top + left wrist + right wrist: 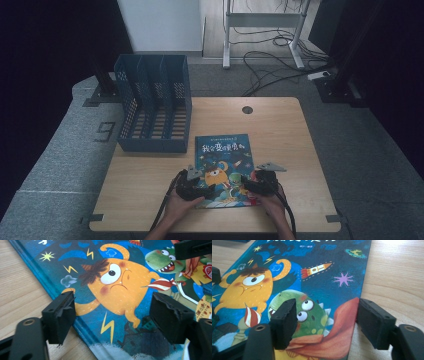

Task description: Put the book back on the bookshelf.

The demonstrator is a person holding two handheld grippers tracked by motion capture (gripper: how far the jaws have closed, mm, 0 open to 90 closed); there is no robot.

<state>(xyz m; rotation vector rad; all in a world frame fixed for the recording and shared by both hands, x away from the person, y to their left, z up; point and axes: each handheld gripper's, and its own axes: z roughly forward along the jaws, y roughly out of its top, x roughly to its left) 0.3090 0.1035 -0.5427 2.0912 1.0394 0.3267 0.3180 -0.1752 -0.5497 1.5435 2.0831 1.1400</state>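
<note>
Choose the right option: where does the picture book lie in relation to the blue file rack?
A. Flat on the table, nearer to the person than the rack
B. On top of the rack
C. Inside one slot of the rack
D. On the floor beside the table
A: the picture book lies flat on the wooden table, with the blue file rack standing behind it toward the far left corner.

Saw glossy, smooth printed cover on the picture book (120, 290), slight sheen over the artwork. Noted pale wood-grain table (280, 125), matt laminate look. Found matt black plastic jaws with rough, ragged pads (62, 312). Logged perforated blue plastic file rack (152, 102), dull finish.
</note>
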